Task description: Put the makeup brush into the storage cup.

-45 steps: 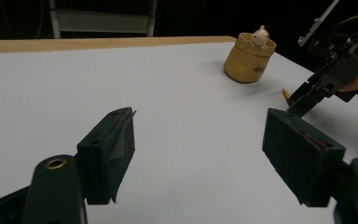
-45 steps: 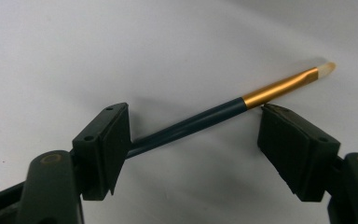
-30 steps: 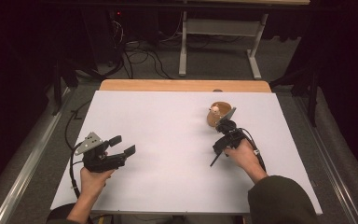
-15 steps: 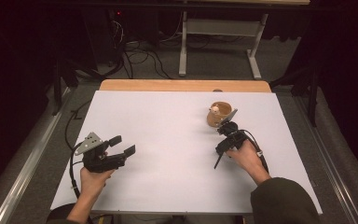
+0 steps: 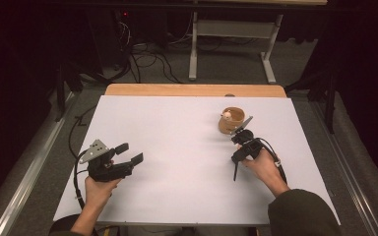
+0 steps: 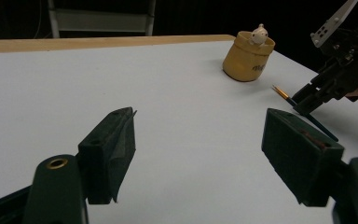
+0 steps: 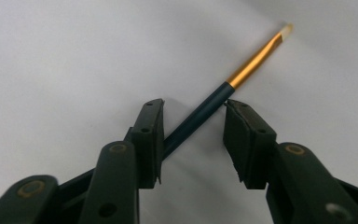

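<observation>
A paintbrush (image 7: 251,58) with a dark blue handle, gold ferrule and pale tip lies on the white table (image 5: 177,137). My right gripper (image 7: 193,105) points down over it. Its jaws straddle the handle and have just been closing, with a gap still showing beside the handle. From above, the right gripper (image 5: 237,158) sits near the right side, and the brush (image 5: 235,172) handle trails toward the person. A small wooden cup (image 5: 229,122) with a white figure in it stands just behind. My left gripper (image 5: 130,152) rests at the left, open and holding nothing.
The left gripper view looks across the table to the cup (image 6: 248,60), the brush (image 6: 281,92) and the right gripper (image 6: 307,100). A wooden strip (image 5: 192,90) borders the far edge. Beyond it are floor cables and a desk frame (image 5: 231,29).
The right hand has edged slightly over the brush. The left hand and gripper have stayed where they were, and the cup has not moved.
</observation>
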The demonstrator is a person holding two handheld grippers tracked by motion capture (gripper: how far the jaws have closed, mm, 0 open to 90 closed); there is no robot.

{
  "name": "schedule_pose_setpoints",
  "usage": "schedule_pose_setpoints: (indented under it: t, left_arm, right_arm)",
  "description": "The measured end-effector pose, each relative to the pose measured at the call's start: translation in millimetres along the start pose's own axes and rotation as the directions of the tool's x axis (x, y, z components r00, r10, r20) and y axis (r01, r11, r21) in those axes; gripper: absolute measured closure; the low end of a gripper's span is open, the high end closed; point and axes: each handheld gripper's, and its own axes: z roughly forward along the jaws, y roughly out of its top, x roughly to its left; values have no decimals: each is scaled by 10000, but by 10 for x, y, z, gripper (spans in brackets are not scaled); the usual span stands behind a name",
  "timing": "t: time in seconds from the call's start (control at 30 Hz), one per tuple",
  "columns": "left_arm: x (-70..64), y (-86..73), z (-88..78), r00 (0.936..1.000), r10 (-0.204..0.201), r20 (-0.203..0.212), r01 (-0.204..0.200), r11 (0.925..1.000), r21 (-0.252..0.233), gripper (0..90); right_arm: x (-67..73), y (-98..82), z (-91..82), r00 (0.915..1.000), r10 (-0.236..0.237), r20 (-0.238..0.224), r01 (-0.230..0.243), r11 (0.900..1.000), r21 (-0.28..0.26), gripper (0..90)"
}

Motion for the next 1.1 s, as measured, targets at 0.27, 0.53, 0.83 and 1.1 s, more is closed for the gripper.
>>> schedule_pose_setpoints:
  t: [0.27, 0.53, 0.83, 1.1]
  left_arm:
    - [1, 0, -1, 10000, -1, -36, 1, 10000, -2, 265]
    - [-1, -1, 1, 10000, 15, -30, -15, 10000, 23, 266]
    - [1, -2, 3, 10000, 12, -21, -12, 10000, 31, 266]
    - [3, -3, 6, 10000, 10, -16, -10, 10000, 61, 266]
  right_arm:
    - [-2, -25, -10, 9997, -212, -94, 211, 9998, -67, 679]
    - [-7, -41, -15, 9992, -342, -215, 340, 9994, -106, 738]
    - [-9, -42, -18, 9989, -415, -230, 414, 9991, -83, 779]
    - [-22, -43, -16, 9973, -688, -263, 686, 9976, -69, 797]
